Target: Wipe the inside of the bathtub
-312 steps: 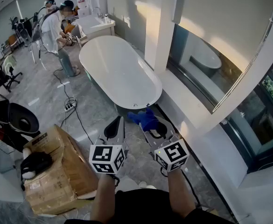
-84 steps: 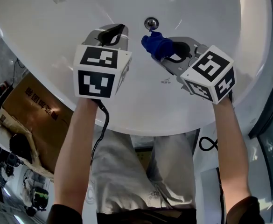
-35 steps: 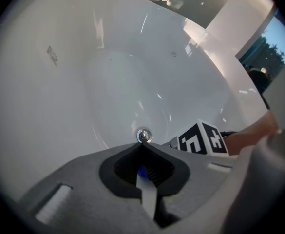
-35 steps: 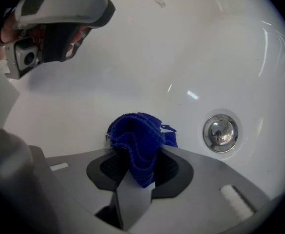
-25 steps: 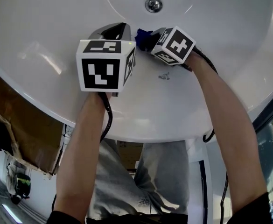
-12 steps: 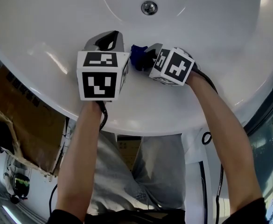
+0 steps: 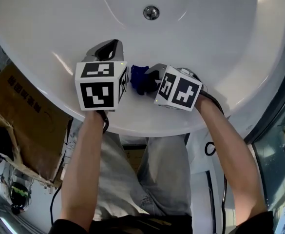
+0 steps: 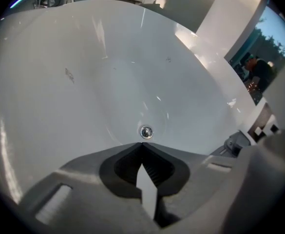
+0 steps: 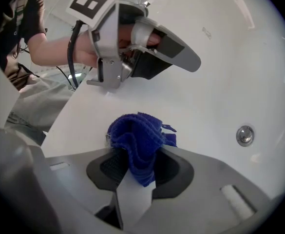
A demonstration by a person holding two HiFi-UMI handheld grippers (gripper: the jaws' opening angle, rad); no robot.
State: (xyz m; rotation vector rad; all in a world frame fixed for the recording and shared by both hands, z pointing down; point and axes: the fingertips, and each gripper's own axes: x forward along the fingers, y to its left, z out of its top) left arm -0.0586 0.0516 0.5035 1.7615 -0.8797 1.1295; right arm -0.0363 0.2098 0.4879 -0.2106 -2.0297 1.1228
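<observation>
Evidently for wiping, the right claw point(image 9: 134, 164) pinched a bunched blue cloth point(image 9: 135, 133) at the white bathtub's point(image 7: 215, 38) inner slope near the drain point(image 7: 151, 12), while the left claw point(image 8: 142, 147) hovered alongside, pressed together and empty.

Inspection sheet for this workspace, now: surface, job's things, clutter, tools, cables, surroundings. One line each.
Surface: white bathtub, glossy inside, with no stains or water seen; metal drain at the bottom.
Job's things: blue cloth, bunched up, low on the near inner wall; contact with the wall is not certain.
Clutter: nothing seen inside the tub.
Tools: left tool has its jaws together with nothing between them and hangs over the tub; right tool is shut on the blue cloth.
Cables: black cable runs along the left forearm; second cable loops beside the right forearm.
Surroundings: cardboard box to the left of the tub; window to the right.
</observation>
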